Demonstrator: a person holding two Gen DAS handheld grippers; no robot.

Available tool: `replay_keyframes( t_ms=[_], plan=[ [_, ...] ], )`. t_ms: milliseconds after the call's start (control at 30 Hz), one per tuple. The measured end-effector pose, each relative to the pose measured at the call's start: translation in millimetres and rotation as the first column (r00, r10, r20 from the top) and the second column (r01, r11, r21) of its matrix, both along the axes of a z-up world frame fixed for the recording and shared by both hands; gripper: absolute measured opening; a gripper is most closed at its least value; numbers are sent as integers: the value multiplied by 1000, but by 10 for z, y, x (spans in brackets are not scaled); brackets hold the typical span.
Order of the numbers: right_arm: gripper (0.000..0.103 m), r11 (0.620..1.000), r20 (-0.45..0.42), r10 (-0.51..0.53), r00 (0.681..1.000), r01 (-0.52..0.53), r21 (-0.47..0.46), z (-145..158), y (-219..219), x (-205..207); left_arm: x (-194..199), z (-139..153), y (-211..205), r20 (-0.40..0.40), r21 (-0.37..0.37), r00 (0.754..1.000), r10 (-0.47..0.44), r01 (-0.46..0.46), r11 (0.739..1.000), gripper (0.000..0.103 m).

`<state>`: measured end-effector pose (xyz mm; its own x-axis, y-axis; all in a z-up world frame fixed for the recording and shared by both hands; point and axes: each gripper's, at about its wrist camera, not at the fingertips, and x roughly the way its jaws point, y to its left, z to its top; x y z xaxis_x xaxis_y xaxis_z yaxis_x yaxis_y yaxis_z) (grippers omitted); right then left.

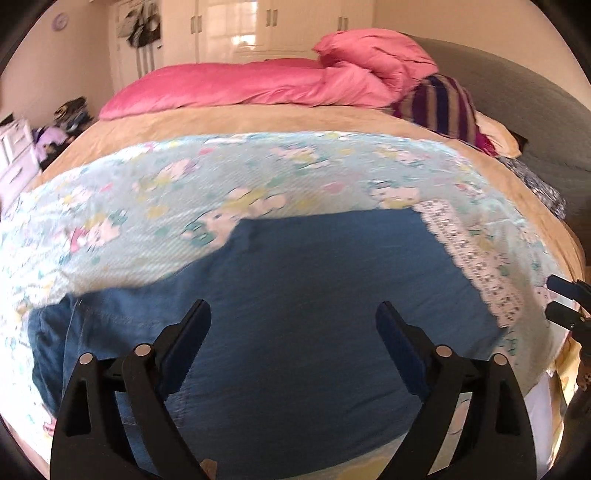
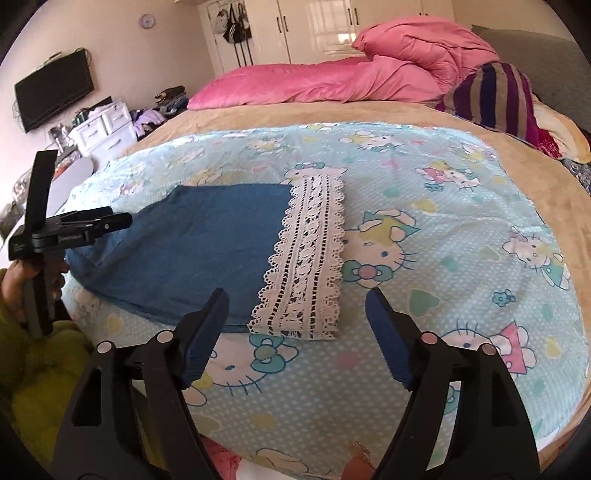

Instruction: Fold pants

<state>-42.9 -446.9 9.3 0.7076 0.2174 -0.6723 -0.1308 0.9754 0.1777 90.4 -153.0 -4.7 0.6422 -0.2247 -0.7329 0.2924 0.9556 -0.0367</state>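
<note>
Now blue pants lie folded flat w/ lace hem; both tools gape empty.

Before me a cartoon-cat sheet in pale blue covers the near part of the bed, laid over a tan blanket. A pink duvet lies bunched along the far side, with a striped pillow just right of it. I see white wardrobes on the far wall, bags hanging to their left, and a round clock. At left, a TV hangs above white drawers.
</note>
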Motion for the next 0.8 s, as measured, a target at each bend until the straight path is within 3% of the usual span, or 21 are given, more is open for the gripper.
replay_keyframes(
  t_ms=[167, 800],
  plan=[
    [77, 1000, 5, -9, 1000, 9, 11, 11, -11, 8, 69, 84, -330, 1, -6, 997, -81, 81, 997, 98],
    [80, 999, -84, -24, 996, 27, 44, -297, 63, 283, 656, -31, -1278, -21, 52, 960, -278, 278, 959, 98]
  ],
)
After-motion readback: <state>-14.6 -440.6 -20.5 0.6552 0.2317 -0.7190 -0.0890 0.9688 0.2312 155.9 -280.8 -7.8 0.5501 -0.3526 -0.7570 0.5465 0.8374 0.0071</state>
